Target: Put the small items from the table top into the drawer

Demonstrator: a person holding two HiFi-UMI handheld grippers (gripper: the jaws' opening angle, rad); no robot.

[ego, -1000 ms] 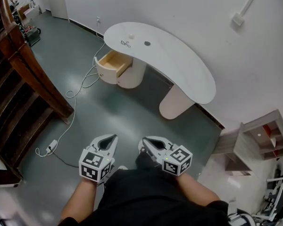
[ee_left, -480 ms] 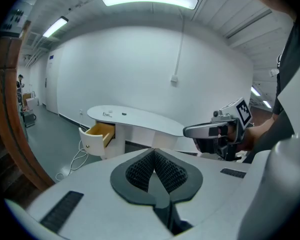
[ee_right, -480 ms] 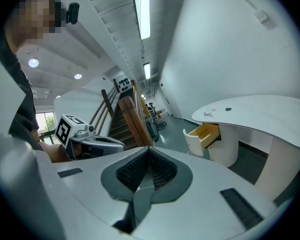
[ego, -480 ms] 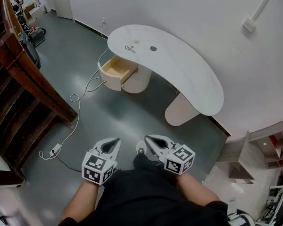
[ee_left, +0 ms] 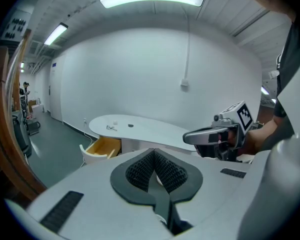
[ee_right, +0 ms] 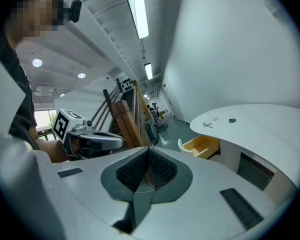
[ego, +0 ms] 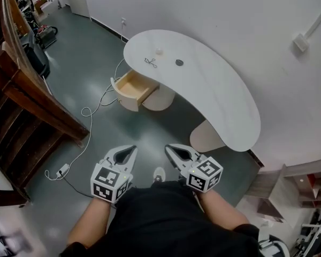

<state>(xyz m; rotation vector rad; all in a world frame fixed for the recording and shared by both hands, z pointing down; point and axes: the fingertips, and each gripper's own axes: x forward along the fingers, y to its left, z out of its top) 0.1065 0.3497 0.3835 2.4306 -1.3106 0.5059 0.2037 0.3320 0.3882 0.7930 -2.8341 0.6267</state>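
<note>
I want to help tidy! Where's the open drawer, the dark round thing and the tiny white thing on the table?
Open pale wooden drawer [ego: 132,84]: head view, its inside floor.
Small dark round disc [ego: 180,62]: head view, its middle.
Tiny white lump [ego: 159,51]: head view, its top.

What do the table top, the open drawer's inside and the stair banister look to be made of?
The table top is smooth and white, probably laminate or painted board: even colour, soft sheen, no grain. The drawer looks like pale bare wood or plywood inside, yellowish tan; its front is white like the table. The banister looks like dark reddish-brown wood, seemingly varnished.
</note>
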